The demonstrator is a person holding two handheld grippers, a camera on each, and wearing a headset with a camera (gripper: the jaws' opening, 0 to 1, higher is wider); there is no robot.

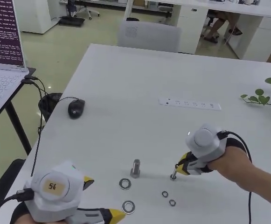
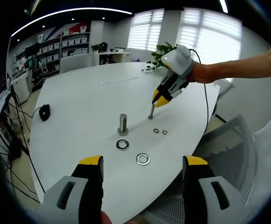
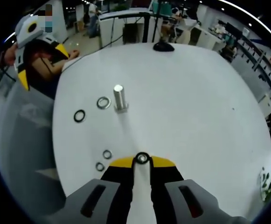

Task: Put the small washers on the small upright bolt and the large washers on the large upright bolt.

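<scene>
The smooth white counter [image 1: 126, 93] lies wide and bare beyond the bolts, up to a flat power strip [image 1: 190, 103] and a black mouse [image 1: 76, 108]. Its near edge runs close under the left tongs [image 1: 103, 198], which hang released, yellow tips spread. The right tongs [image 1: 178, 169] are clenched on a small washer [image 3: 142, 158], a thin metal ring, at the top of the small upright bolt [image 1: 173, 176]. Two small washers [image 1: 165, 193] lie flat just beside it. The large upright bolt [image 1: 135, 168], grey steel, stands left of it, with two large washers [image 1: 125, 183] near its foot.

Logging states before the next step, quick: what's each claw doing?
Left claw: open, empty.
Right claw: closed on a small washer.
</scene>
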